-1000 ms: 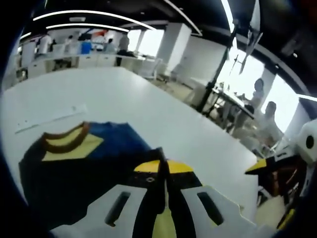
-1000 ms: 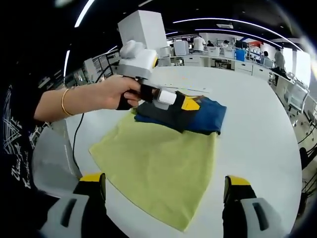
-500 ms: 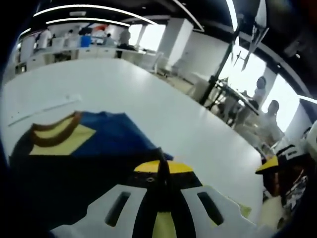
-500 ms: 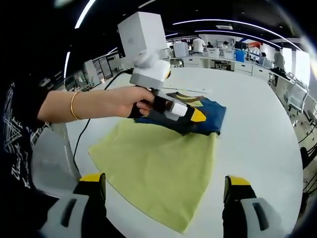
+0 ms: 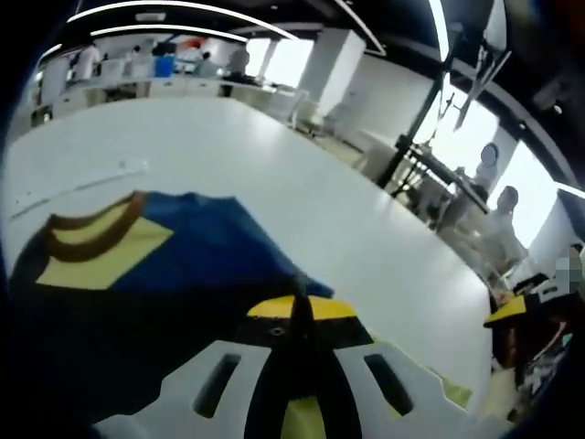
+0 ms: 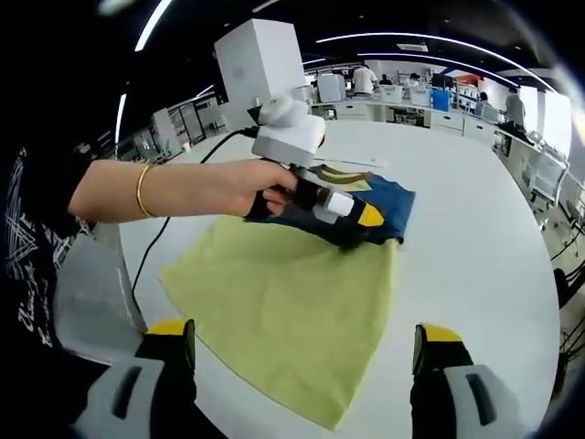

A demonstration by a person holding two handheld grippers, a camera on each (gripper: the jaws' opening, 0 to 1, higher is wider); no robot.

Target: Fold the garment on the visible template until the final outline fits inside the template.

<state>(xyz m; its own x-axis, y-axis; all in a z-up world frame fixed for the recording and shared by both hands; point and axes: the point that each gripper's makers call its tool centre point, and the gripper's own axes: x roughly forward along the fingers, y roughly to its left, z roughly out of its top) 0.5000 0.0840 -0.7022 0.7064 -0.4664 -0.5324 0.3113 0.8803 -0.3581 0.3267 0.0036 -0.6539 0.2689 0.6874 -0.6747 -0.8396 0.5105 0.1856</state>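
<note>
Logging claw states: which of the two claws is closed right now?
The left claw, closed on the blue garment over the yellow-green cloth. The right claw gapes wide, holding nothing.

left claw (image 6: 364,218) carried rightward over the blue garment (image 6: 388,206), apparently dragging its folded edge
</note>
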